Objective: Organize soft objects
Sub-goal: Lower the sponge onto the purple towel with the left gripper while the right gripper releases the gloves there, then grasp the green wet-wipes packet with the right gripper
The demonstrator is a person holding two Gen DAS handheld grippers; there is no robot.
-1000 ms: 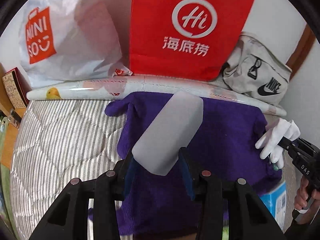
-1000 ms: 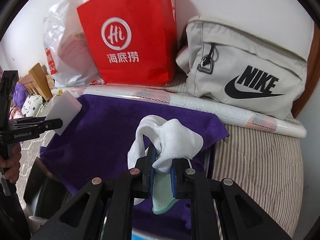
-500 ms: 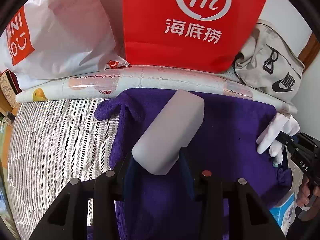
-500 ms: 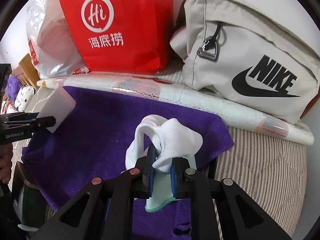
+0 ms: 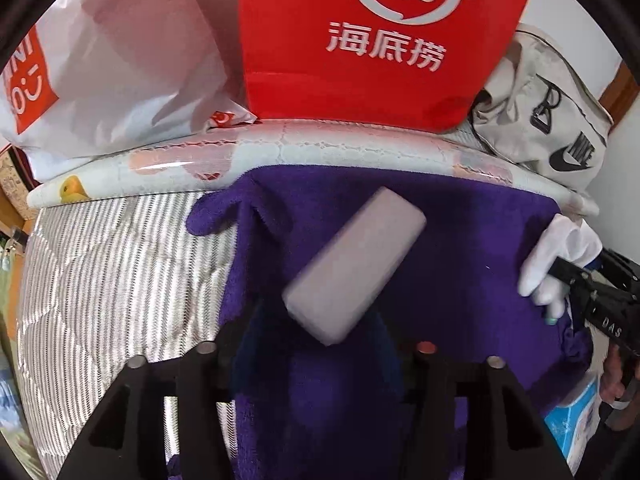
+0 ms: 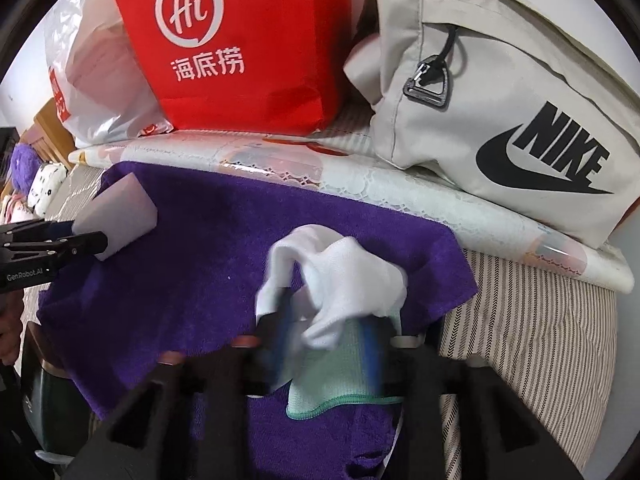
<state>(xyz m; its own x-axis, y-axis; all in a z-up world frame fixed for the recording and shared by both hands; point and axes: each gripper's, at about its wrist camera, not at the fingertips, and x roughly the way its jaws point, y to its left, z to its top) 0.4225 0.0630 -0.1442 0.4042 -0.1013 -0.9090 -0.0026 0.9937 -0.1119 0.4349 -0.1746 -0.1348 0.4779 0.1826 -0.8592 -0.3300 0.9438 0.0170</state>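
While the left hand-held gripper points level over the purple towel, its jaws stand wide apart and blurred. A grey foam block lies slanted between and ahead of them, its near end narrower than the gap. Whether either pad touches the block cannot be told. From the right wrist view, the block sits at the tips of this gripper's fingers, just over the towel's far left corner.

The right hand-held gripper also points forward over the towel, a little down, with its blue pads parted and blurred. A white glove is bunched between and over them, its green cuff hanging down below the jaws. The glove is not pinched tight, and contact with the pads is unclear. In the left wrist view this gripper reaches in from the right edge with the glove at its tips, and fingers of the holding hand show below it.

Beyond both grippers, a long patterned roll lies along the towel's far edge. Behind it stand a red bag, a white plastic bag to its left and a beige Nike bag to its right. The towel is spread on a striped bed, which shows bare to the left of the left gripper and to the right of the right one. A blue box sits below the right gripper.
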